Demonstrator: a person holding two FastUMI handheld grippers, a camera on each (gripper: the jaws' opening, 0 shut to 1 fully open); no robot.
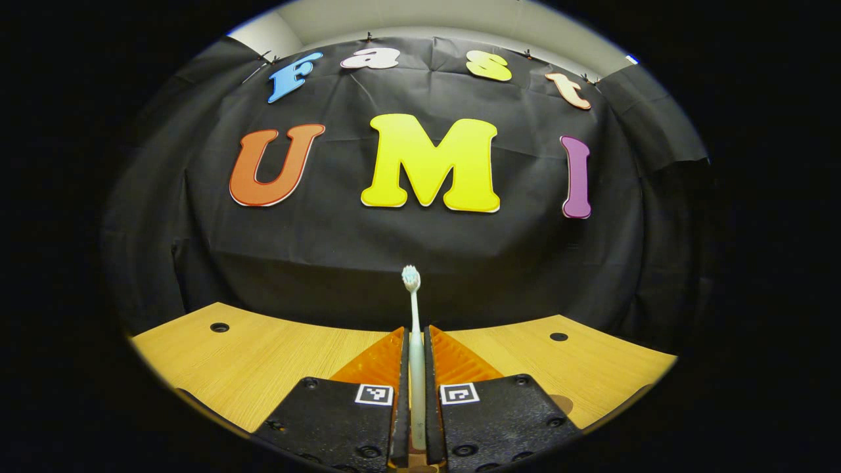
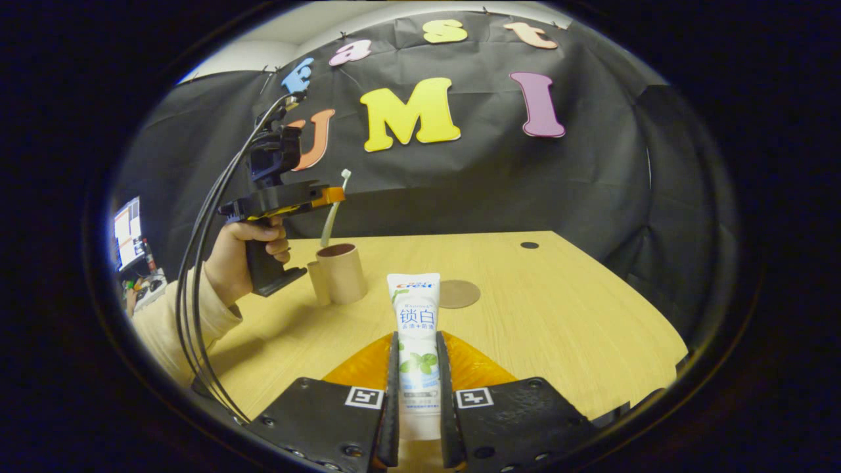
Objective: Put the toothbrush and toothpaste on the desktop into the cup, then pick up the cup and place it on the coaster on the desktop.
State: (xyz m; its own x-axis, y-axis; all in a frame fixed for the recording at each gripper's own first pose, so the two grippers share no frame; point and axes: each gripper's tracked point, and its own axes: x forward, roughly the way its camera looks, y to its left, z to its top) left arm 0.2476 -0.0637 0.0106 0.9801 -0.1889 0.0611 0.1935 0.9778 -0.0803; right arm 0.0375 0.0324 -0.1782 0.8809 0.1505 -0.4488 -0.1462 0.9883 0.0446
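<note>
While the left gripper [image 1: 415, 341] stands over the desk [image 1: 263, 358], its two fingers are closed tight on the handle of the toothbrush [image 1: 414, 315], which runs straight forward between them, with the bristle head at the far end, raised against the black cloth wall [image 1: 328, 249]. Two small dark holes [image 1: 219, 327] sit in the desk, one to each side, well apart from the gripper.

From the right gripper view, the right gripper [image 2: 418, 348] has both fingers pressed on the sides of the toothpaste [image 2: 415, 328], a white tube held lengthwise between them, its crimped end pointing forward and up.

Farther off on the left, a hand [image 2: 243, 253] in a pale sleeve [image 2: 171, 322] holds the left gripper above the cup [image 2: 340, 272]. The toothbrush hangs tilted from it, bristles up, its lower end at or just inside the cup's open mouth; I cannot tell whether it touches the rim. The cup stands upright on the desk, handle toward the hand.

Just beside the cup, to the right, lies the flat round coaster [image 2: 458, 293], bare. The toothpaste tip appears between cup and coaster, nearer the camera. Black cables [image 2: 197, 282] loop down from the left gripper past the sleeve. A lit screen [image 2: 127, 231] glows at the far left edge
</note>
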